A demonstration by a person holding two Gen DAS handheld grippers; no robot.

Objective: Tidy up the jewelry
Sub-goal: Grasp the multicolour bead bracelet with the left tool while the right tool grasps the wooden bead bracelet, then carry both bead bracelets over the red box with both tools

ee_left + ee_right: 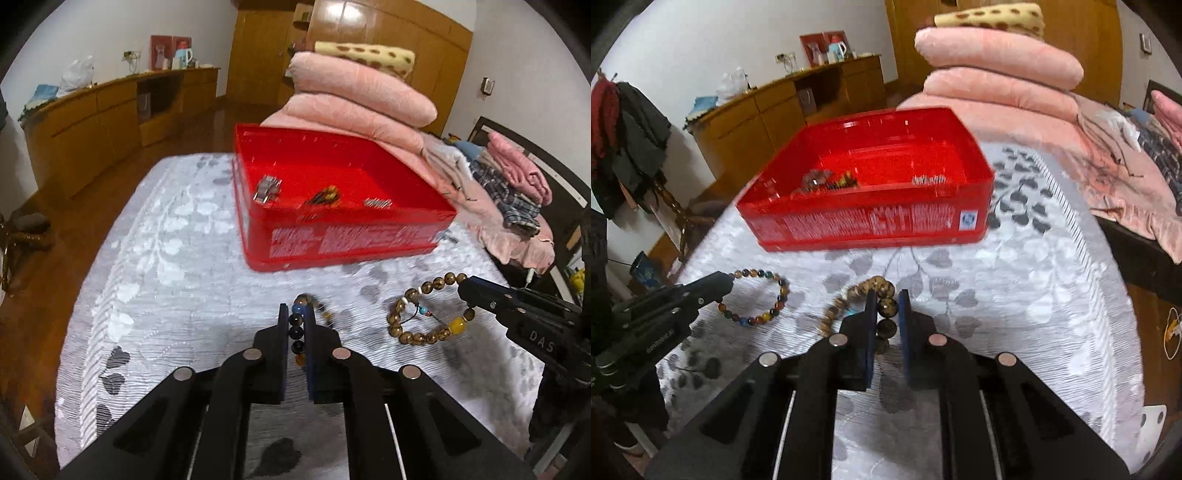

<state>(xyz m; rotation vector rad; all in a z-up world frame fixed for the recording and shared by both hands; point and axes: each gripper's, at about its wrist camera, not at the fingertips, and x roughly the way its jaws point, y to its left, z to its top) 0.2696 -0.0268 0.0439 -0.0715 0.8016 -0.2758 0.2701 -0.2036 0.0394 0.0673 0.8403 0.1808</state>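
While both grippers stand clamped on beads, we hold two bracelets at the near edge of the bed [155,266]. Our left gripper [296,325] is pinched on the multicoloured bracelet [759,297], and our right gripper [887,308] is pinched on the brown wooden bracelet [424,317]. Each bracelet hangs partly on the bedspread, with most of its loop outside the jaws.

Risk, in our judgement: round beads can roll out of a flat pinch, and an elastic loop dragged over textured fabric may snag and pull free. The two loops lie near each other and could tangle if carried together.

Farther along the bed, toward the stacked pink quilts [362,99], sits the red box [351,236], open-topped. It holds a metal watch band [267,189], a dark beaded piece [325,195] and a small silver chain [377,202].
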